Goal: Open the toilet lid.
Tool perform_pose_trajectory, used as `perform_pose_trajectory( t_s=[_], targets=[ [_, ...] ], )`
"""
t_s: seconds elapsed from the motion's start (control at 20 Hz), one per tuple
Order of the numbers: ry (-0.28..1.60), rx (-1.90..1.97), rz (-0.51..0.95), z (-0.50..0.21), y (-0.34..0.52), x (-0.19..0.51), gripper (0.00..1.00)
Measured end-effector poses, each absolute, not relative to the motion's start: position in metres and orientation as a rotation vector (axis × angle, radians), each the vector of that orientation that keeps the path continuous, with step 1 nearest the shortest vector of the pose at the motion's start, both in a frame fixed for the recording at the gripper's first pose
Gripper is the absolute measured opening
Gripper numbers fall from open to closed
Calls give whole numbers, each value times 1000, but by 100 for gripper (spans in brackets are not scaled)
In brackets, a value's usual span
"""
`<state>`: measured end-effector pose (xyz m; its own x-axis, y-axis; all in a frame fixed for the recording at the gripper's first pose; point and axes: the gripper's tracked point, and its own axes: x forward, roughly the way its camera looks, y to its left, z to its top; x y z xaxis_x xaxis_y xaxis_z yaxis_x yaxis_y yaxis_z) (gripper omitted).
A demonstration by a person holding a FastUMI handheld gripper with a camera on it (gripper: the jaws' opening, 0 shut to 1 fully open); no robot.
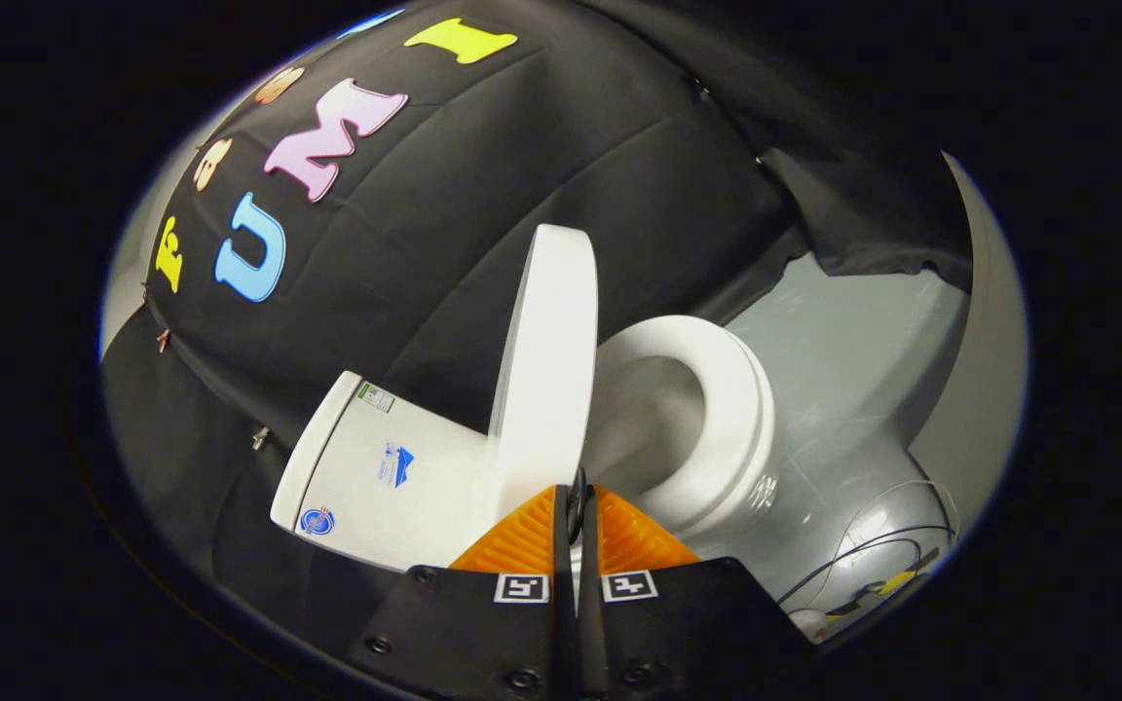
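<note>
With the gripper nearly closed & gripping nothing, the white plastic toilet lid stood upright by the white ceramic tank; a nudge could've dropped it shut.

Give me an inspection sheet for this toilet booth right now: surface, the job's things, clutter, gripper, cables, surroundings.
Surface: grey floor under and beyond the toilet, glossy.
Job's things: toilet lid raised, standing about upright next to the tank; seat down, bowl opening exposed.
Clutter: small yellow and black item on the floor beside the toilet base; too small to identify.
Gripper: gripper with fingers closed together just before the lid's lower edge; whether they pinch the lid cannot be told.
Cables: thin wires looping on the floor near that item.
Surroundings: black cloth wall behind the toilet; its loose edge hangs over the floor.
</note>
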<state>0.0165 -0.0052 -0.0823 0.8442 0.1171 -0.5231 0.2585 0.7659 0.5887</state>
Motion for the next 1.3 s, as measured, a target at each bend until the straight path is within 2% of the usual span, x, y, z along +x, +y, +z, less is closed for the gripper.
perform_pose_trajectory(
  t_s=[1.3],
  targets=[
    [535, 469, -57, 9, 109, 31, 7]
  ],
)
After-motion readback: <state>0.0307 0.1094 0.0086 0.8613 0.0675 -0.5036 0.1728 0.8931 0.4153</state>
